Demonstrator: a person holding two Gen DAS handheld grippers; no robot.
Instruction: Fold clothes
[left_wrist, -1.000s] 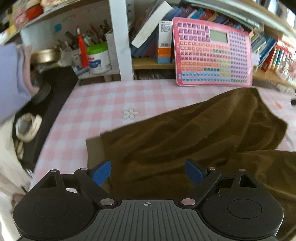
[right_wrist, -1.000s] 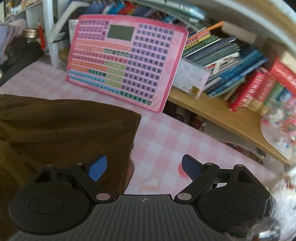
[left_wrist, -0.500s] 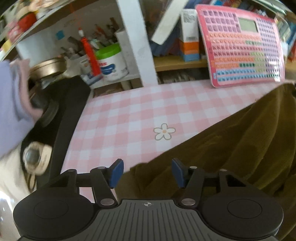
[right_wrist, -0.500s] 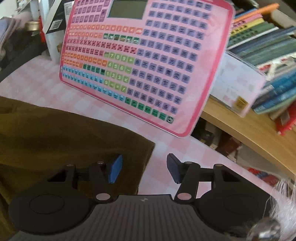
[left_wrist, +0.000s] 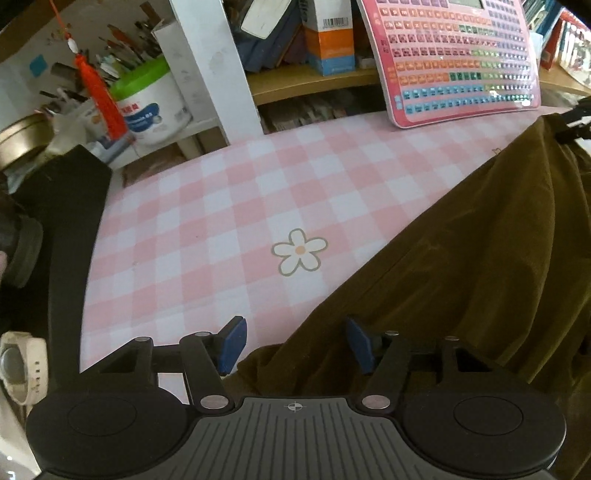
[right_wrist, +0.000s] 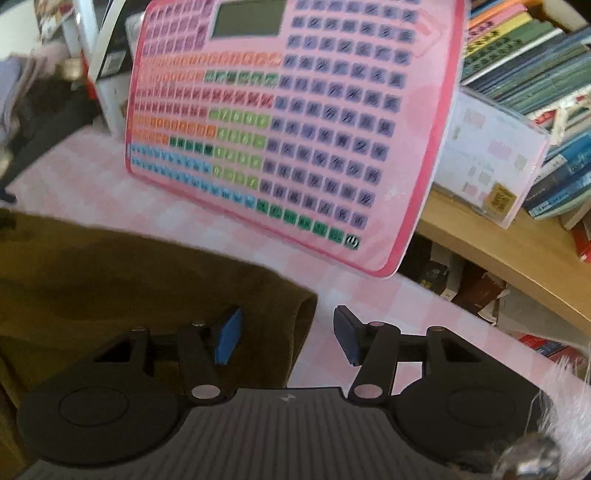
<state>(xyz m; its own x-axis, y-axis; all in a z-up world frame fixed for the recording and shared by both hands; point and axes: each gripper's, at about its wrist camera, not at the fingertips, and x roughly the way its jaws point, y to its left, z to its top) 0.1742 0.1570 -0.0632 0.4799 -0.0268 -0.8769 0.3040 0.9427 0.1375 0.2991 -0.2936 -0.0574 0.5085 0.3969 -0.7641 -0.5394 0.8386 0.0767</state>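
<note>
A dark brown garment (left_wrist: 461, 266) lies on the pink checked tablecloth (left_wrist: 221, 221). My left gripper (left_wrist: 295, 343) is low over its near left corner. Its jaws are opening, and the cloth lies between the blue pads without being pinched. In the right wrist view the garment (right_wrist: 129, 280) ends in a rounded corner. My right gripper (right_wrist: 286, 336) straddles that corner, open: the left pad is over the cloth and the right pad over bare table. The right gripper (left_wrist: 574, 123) also shows at the garment's far right in the left wrist view.
A pink toy keyboard panel (right_wrist: 295, 122) leans on the bookshelf close behind the garment. Books (right_wrist: 535, 74) fill the wooden shelf at right. A white tub with a green lid (left_wrist: 147, 99) and a black object (left_wrist: 62, 221) stand at the table's left.
Both grippers have come down and forward to the garment's corners, and both sets of jaws have narrowed from wide open. The pink panel now looms larger in the right wrist view.
</note>
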